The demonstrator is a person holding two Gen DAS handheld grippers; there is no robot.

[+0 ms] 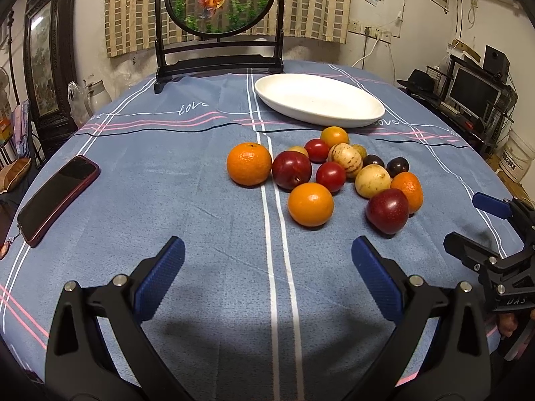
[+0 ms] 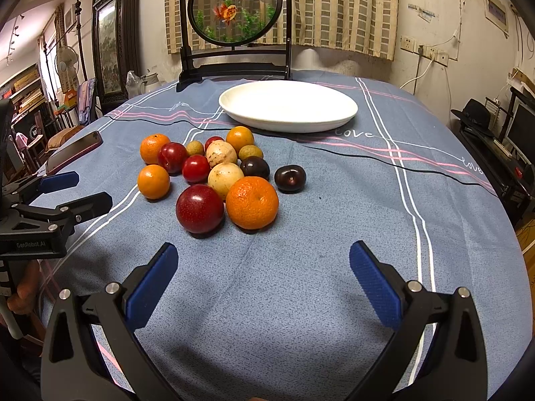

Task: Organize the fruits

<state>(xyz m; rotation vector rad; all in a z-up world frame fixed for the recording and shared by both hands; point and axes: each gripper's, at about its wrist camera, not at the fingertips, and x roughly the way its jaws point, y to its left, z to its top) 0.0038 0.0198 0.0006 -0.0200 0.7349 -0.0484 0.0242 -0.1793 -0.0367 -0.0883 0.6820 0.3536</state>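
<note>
A pile of several fruits lies on the blue tablecloth: oranges [image 1: 249, 163] [image 2: 252, 202], red plums [image 1: 388, 211] [image 2: 199, 208], pale round fruits [image 1: 372, 180] [image 2: 225, 175], dark plums [image 2: 290, 178] [image 1: 397, 166] and small ones behind. An empty white oval plate [image 1: 321, 99] [image 2: 288, 105] stands beyond the pile. My left gripper [image 1: 267, 254] is open and empty, short of the pile. My right gripper [image 2: 264, 257] is open and empty, just short of the nearest red plum and orange. Each gripper shows at the edge of the other's view [image 1: 474, 220] [image 2: 80, 190].
A dark red phone [image 1: 58, 195] [image 2: 75, 152] lies on the left side of the table. A framed round goldfish screen [image 1: 220, 23] [image 2: 235, 30] stands at the table's back edge. Shelves and a monitor [image 1: 474, 92] stand off the table's right.
</note>
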